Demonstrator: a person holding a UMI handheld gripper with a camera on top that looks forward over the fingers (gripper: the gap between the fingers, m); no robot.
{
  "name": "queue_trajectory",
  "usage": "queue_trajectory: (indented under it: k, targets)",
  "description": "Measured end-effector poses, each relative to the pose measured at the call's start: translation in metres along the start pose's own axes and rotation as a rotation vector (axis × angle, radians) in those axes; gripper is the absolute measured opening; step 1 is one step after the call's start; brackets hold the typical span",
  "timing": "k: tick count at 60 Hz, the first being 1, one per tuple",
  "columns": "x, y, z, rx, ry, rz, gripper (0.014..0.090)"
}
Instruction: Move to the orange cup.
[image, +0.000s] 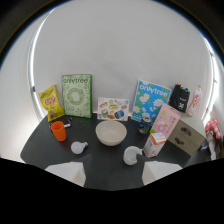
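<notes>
Fingers (112, 175) hovering spread, gripping nothing; orange cup (59, 130) standing upright well ahead, toward table's (42, 142) left edge, beyond left finger.

A dark, matte table (45, 142) stretched out ahead of the tongs, its far edge meeting a plain white wall (120, 50). The wall curved up and over beyond the tongs, smooth and bare, brightly and evenly lit with no hard shadows. A pale vertical seam or strip (33, 55) ran up the wall well off to the left of the tongs. No window or floor could be made out from where I stood.
</notes>
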Motion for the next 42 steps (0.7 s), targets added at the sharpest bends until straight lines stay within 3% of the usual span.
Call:
queue_trajectory:
  k: [21,42]
  targets:
    - [-0.025,0.027,-0.014,-0.043,0.039,-0.007,0.0856]
    - [-0.175,0.077,0.001,-0.145,-0.077,-0.019,0.0854]
